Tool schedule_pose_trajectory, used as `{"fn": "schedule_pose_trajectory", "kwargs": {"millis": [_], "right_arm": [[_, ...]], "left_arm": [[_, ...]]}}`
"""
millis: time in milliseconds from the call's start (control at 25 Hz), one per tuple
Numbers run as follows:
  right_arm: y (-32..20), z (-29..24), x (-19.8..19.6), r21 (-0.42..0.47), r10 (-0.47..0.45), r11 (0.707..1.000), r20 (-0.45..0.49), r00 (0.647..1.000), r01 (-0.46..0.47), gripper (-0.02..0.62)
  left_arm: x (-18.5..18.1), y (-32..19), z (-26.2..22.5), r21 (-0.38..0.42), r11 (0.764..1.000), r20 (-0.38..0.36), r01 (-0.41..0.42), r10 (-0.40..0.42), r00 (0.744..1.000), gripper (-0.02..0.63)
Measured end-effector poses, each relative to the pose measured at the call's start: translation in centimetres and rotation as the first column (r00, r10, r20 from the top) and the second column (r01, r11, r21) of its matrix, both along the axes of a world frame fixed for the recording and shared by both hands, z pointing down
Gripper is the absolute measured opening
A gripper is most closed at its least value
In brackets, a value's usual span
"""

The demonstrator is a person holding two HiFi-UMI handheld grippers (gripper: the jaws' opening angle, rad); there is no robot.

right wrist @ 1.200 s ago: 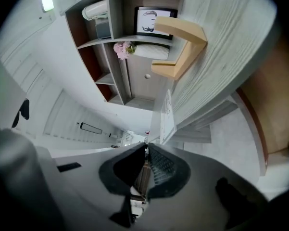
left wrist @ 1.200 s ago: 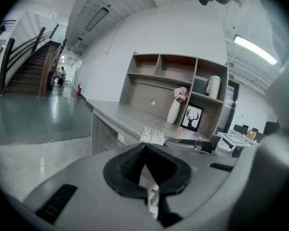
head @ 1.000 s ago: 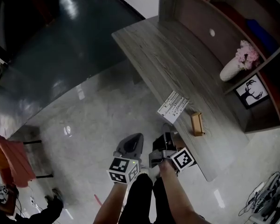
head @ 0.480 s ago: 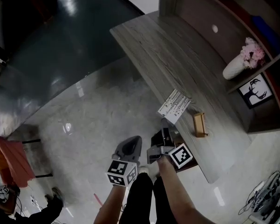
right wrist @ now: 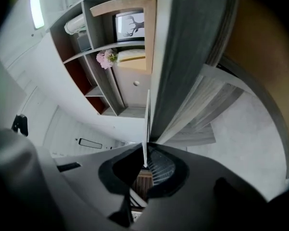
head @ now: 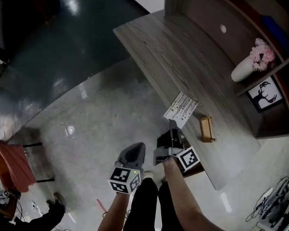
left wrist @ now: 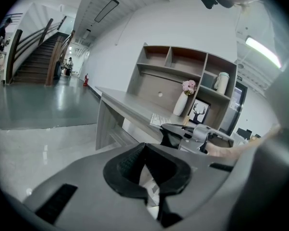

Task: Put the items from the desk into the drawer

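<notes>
Right gripper (head: 172, 127) jaws just closed on the paper (head: 181, 109) overhanging the desk (head: 182, 57) edge, centre-right. Seen edge-on, so probably a pinch. Drawer move comes next. Left gripper (head: 136, 150) closed, empty.

Our left gripper (head: 139, 148) and right gripper (head: 172, 126) are grey and black, and each one has black-and-white square markers. At the tip of the right gripper the sheet (head: 181, 109) is white with black printed lines. Beyond it the desk (head: 182, 57) shows a grey wood grain. Just right of that tip the small box (head: 205, 129) is tan. Well beyond both grippers the vase (head: 241, 72) is white and its flowers (head: 261, 52) are pink.
</notes>
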State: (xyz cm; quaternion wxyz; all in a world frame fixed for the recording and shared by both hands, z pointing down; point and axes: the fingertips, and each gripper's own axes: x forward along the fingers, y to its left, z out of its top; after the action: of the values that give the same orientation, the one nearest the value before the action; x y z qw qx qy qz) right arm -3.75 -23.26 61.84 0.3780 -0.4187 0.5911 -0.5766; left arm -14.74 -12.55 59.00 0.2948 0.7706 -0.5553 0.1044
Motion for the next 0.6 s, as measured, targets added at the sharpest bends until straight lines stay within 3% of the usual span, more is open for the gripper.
{"fn": "schedule_pose_trajectory", "kwargs": {"millis": [280, 600], "right_arm": [[0.7, -0.1, 0.3, 0.008, 0.004, 1.000, 0.019, 1.000, -0.004, 0.025], [1.8, -3.2, -0.3, 0.116, -0.100, 0.987, -0.087, 0.991, 0.110, 0.025]], "left_arm": [[0.0, -0.2, -0.5, 0.009, 1.000, -0.003, 0.007, -0.007, 1.000, 0.011], [0.1, -0.2, -1.5, 0.029, 0.999, -0.018, 0.028, -0.028, 0.999, 0.011]]}}
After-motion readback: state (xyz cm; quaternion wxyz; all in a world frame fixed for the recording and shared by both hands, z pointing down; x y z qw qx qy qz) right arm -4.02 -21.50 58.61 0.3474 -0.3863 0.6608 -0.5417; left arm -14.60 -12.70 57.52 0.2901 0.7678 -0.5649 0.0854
